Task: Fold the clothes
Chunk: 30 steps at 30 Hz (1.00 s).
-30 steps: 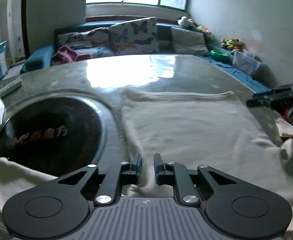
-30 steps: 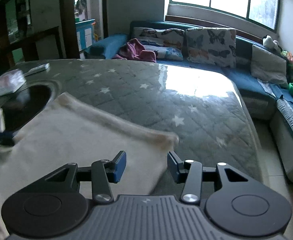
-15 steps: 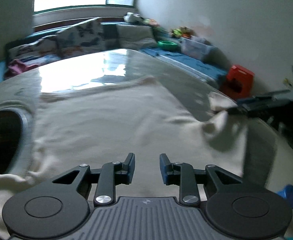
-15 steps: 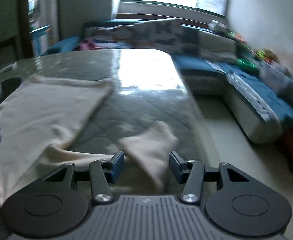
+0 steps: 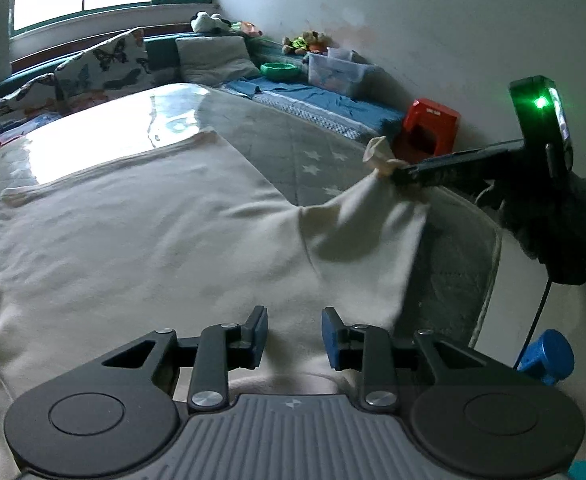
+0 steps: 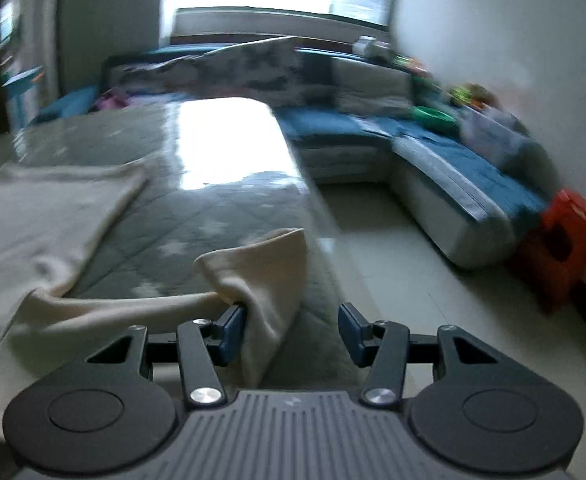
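A cream shirt [image 5: 141, 232] lies spread flat on the grey star-patterned table [image 5: 317, 152]. My left gripper [image 5: 294, 336] is open, low over the shirt's near part, with cloth under it but none between the fingers. In the left wrist view my right gripper [image 5: 397, 174] lifts the shirt's right sleeve [image 5: 369, 232] off the table. In the right wrist view my right gripper [image 6: 292, 332] has its jaws wide apart. The sleeve [image 6: 265, 272] drapes over the left finger [image 6: 231, 330].
A blue sofa [image 5: 301, 96] with cushions and toys runs along the window and the right wall. A red stool [image 5: 431, 130] stands on the floor by the wall. The table's right edge [image 6: 313, 200] drops to a tiled floor. A clear bin [image 5: 339, 74] sits on the sofa.
Both grippers swung right. My left gripper opened and left the shirt's near-left edge. My right gripper moved from the shirt's far corner to the right sleeve and lifted it.
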Tool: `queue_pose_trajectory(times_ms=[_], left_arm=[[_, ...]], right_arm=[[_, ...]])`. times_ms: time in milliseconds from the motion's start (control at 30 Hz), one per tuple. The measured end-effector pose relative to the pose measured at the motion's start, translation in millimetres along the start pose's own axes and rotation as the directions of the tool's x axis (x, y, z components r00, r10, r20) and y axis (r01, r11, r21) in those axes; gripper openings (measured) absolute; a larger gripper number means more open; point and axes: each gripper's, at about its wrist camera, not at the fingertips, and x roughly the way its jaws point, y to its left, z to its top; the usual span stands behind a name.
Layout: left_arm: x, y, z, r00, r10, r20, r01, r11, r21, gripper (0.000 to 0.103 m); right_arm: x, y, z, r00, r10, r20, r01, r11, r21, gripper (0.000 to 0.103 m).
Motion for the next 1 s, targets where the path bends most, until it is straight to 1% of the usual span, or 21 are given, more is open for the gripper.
queue_pose_trajectory(times_ms=[33,100,133,200,233,267,300,333,367,433,467,600,667,733,800,867,933,1000], left_arm=[[-0.3,0.1,-0.3,1.000,0.000,-0.001,0.000,1.000,0.001,0.033],[-0.6,0.1,0.3,1.000,0.001,0.001,-0.001,1.000,0.003,0.034],[-0.6,-0.5,0.8,1.000,0.001,0.003,-0.001,1.000,0.006,0.036],[-0.7,-2.4,1.5,1.000,0.002,0.006,-0.002,1.000,0.012,0.036],[-0.8,-3.2,1.9,1.000,0.002,0.007,-0.002,1.000,0.014,0.036],[-1.0,-3.8,2.2,1.000,0.002,0.008,-0.002,1.000,0.015,0.036],[-1.3,-4.4,2.4,1.000,0.002,0.010,-0.002,1.000,0.016,0.036],[-1.5,-5.0,2.4,1.000,0.003,0.011,-0.003,1.000,0.017,0.036],[-1.7,-5.8,2.3,1.000,0.003,0.012,-0.003,1.000,0.018,0.036],[-1.0,-6.9,1.9,1.000,0.003,0.010,-0.003,1.000,0.020,0.036],[-0.3,-7.3,1.6,1.000,0.003,0.008,-0.003,1.000,0.022,0.034],[2.4,-8.4,-0.4,1.000,-0.002,-0.006,0.002,1.000,0.029,0.034],[3.3,-9.5,-0.8,1.000,-0.002,-0.006,0.002,0.999,0.043,0.034],[3.8,-9.2,-0.7,1.000,-0.003,-0.006,0.003,0.999,0.051,0.034],[2.8,-8.4,-0.5,1.000,-0.002,-0.007,0.002,0.999,0.050,0.034],[-0.2,-7.8,-0.5,1.000,-0.002,-0.003,0.003,0.999,0.045,0.034],[-4.0,-6.6,-0.4,1.000,-0.005,0.005,0.005,0.999,0.042,0.035],[-9.9,-3.6,-1.5,1.000,-0.002,0.015,0.002,0.999,0.035,0.036]], right_arm=[[-1.9,-5.2,-2.0,1.000,-0.004,0.000,0.004,1.000,0.030,0.050],[-3.9,-12.4,-6.2,1.000,0.017,-0.002,-0.017,0.997,0.071,0.050],[-4.3,-14.2,-7.9,0.999,0.034,-0.002,-0.033,0.996,0.081,0.049],[-5.1,-15.7,-9.1,0.999,0.047,0.005,-0.047,0.995,0.087,0.049],[-4.2,-16.5,-8.9,0.999,0.049,0.009,-0.049,0.994,0.093,0.047],[-2.0,-18.7,-8.5,0.999,0.049,0.010,-0.050,0.993,0.109,0.041],[-0.7,-21.9,-8.3,0.999,0.049,0.012,-0.050,0.990,0.129,0.038],[-0.3,-25.2,-8.0,0.999,0.047,0.015,-0.048,0.988,0.149,0.031],[0.1,-28.5,-7.7,0.999,0.045,0.018,-0.047,0.985,0.169,0.019],[-2.1,-35.3,-8.1,0.999,0.038,0.026,-0.042,0.980,0.193,0.007],[-4.8,-37.5,-8.3,0.999,0.030,0.034,-0.036,0.979,0.199,0.004],[-29.7,-44.3,-10.7,0.995,-0.016,0.096,-0.004,0.979,0.202,0.003],[-31.4,-49.5,-14.1,0.996,-0.026,0.090,0.006,0.977,0.215,0.003],[-21.2,-53.5,-21.1,0.998,-0.026,0.049,0.015,0.974,0.224,0.003],[-13.8,-56.8,-27.1,0.999,-0.025,0.025,0.018,0.970,0.243,0.007],[-18.6,-59.1,-27.5,0.998,-0.056,0.036,0.045,0.966,0.253,0.021],[-26.6,-59.6,-25.4,0.995,-0.087,0.058,0.070,0.967,0.245,0.022],[-34.4,-53.4,-20.6,0.995,-0.062,0.080,0.044,0.976,0.215,0.022]])
